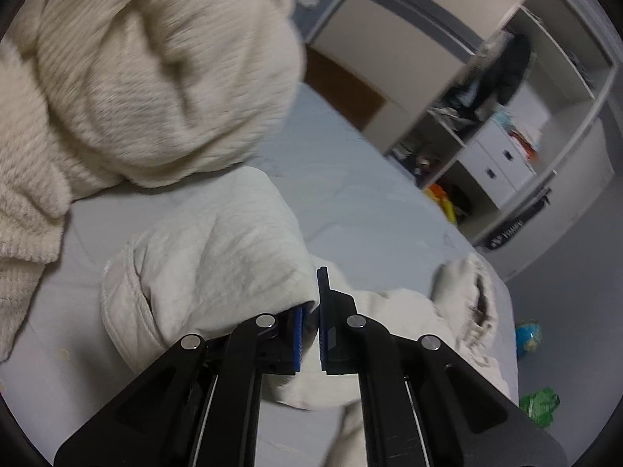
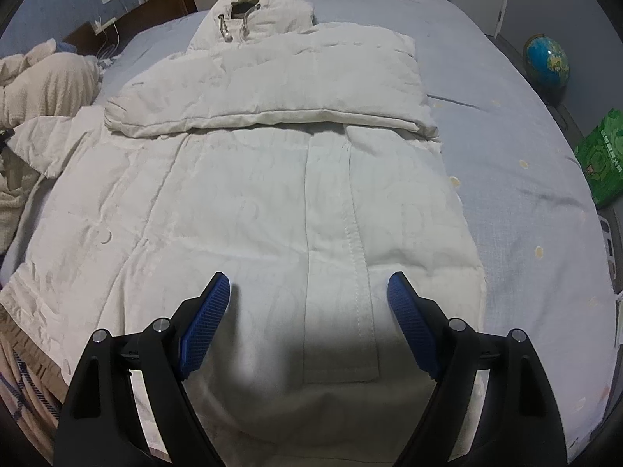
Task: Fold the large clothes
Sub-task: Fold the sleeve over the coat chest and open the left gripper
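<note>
A white padded jacket (image 2: 241, 194) lies front-up on the blue bed sheet (image 2: 518, 136). Its hood (image 2: 264, 11) is at the far end, and one sleeve (image 2: 272, 93) is folded across the chest. My right gripper (image 2: 307, 292) hovers open over the jacket's lower front by the placket, with nothing between its pads. In the left wrist view my left gripper (image 1: 311, 311) is shut on the jacket's other sleeve (image 1: 218, 253). That sleeve is raised off the sheet and drapes over the left finger. The hood's opening (image 1: 477, 295) shows to the right.
A heap of cream knit fabric (image 1: 136, 78) lies on the bed close to the raised sleeve, and the same cream knit heap (image 2: 46, 78) shows in the right wrist view. Open wardrobe shelves (image 1: 486, 116) stand beyond the bed. On the floor beside the bed are a globe (image 2: 545, 62) and a green box (image 2: 603, 159).
</note>
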`<state>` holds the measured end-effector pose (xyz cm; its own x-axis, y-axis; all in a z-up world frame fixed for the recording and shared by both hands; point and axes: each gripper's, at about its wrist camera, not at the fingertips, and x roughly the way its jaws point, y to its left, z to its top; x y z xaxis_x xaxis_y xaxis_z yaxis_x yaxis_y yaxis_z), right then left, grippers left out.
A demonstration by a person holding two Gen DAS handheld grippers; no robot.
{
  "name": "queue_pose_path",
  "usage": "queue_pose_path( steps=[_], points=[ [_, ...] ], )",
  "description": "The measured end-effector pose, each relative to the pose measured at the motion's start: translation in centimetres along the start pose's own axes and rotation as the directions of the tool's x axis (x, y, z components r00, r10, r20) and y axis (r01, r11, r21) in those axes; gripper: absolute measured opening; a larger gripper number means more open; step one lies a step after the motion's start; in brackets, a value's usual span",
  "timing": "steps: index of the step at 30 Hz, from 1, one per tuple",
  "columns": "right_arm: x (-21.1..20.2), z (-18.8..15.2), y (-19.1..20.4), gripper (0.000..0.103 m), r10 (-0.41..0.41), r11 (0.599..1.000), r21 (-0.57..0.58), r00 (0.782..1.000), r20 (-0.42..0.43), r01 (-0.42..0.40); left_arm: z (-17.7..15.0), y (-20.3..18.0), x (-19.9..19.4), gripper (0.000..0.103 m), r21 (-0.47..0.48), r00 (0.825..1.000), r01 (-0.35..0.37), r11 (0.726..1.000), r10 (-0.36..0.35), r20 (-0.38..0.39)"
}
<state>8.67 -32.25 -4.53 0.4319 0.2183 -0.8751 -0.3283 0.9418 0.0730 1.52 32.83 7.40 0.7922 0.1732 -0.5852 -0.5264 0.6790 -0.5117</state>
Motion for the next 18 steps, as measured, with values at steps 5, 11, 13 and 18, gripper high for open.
queue_pose_path(
  steps=[5, 11, 13, 18],
  points=[
    [-0.4, 0.0, -0.2, 0.079, 0.017, 1.0, 0.016, 1.0, 0.015, -0.018, -1.4, -5.6, -1.0, 0.006, 0.088, 0.997, 0.072, 0.993, -0.073, 0.001],
    [-0.6, 0.0, -0.4, 0.079, 0.034, 0.999, 0.028, 0.999, 0.028, -0.035, -3.6, -13.0, -1.6, 0.006, 0.224, 0.987, 0.161, 0.961, -0.158, -0.028],
    [-0.8, 0.0, -0.6, 0.079, 0.042, 0.998, 0.035, 0.999, 0.033, -0.043, -4.8, -15.6, -1.4, 0.006, 0.281, 0.982, 0.186, 0.941, -0.181, -0.045],
    [-1.1, -0.1, -1.0, 0.079, 0.058, 0.997, 0.053, 0.997, 0.046, -0.06, -8.7, -21.2, -0.1, 0.006, 0.39, 0.971, 0.237, 0.889, -0.213, -0.106]
  ],
)
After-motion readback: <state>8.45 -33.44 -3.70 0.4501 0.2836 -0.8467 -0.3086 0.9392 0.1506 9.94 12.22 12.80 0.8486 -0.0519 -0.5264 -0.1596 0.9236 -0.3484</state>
